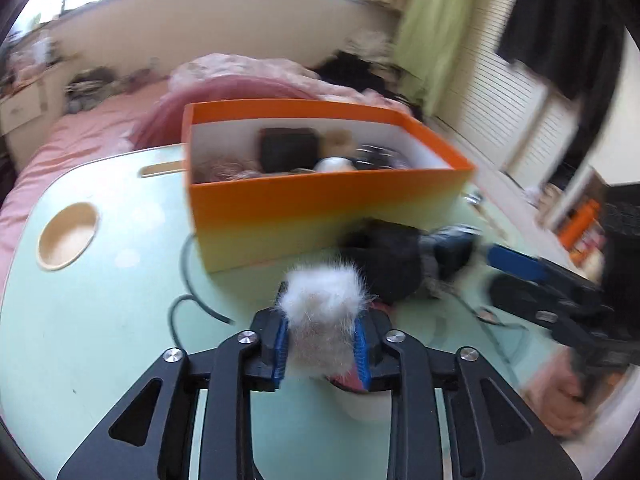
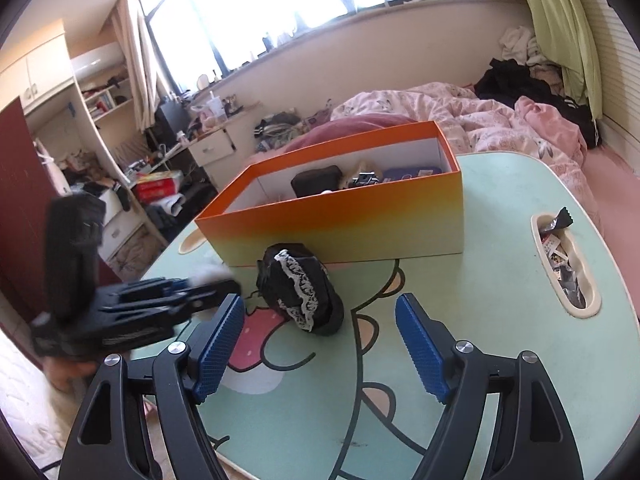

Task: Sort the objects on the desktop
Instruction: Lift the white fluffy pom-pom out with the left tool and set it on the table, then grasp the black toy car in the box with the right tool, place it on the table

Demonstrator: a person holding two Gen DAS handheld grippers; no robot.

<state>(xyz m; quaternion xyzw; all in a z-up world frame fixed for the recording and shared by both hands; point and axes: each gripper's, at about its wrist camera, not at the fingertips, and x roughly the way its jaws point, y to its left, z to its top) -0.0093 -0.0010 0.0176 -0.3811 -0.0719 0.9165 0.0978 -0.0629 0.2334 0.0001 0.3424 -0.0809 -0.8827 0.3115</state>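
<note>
My left gripper (image 1: 322, 344) is shut on a white fluffy pompom (image 1: 324, 308) and holds it above the green table, in front of the orange box (image 1: 320, 204). In the right wrist view the left gripper (image 2: 208, 288) shows at the left, blurred, with white fluff at its tip. My right gripper (image 2: 320, 344) is open and empty above the table. A black item with white lace trim (image 2: 300, 292) lies on the table just in front of the box (image 2: 340, 220); it also shows in the left wrist view (image 1: 396, 264). The box holds several items, one a black case (image 2: 316, 184).
The green cartoon-print table (image 2: 460, 280) has a round cup recess (image 1: 68, 236) and a side slot with wrappers (image 2: 564, 264). A dark cable (image 1: 184, 300) lies on the table. A pink bed (image 2: 480, 120) lies behind; cluttered shelves stand at the left.
</note>
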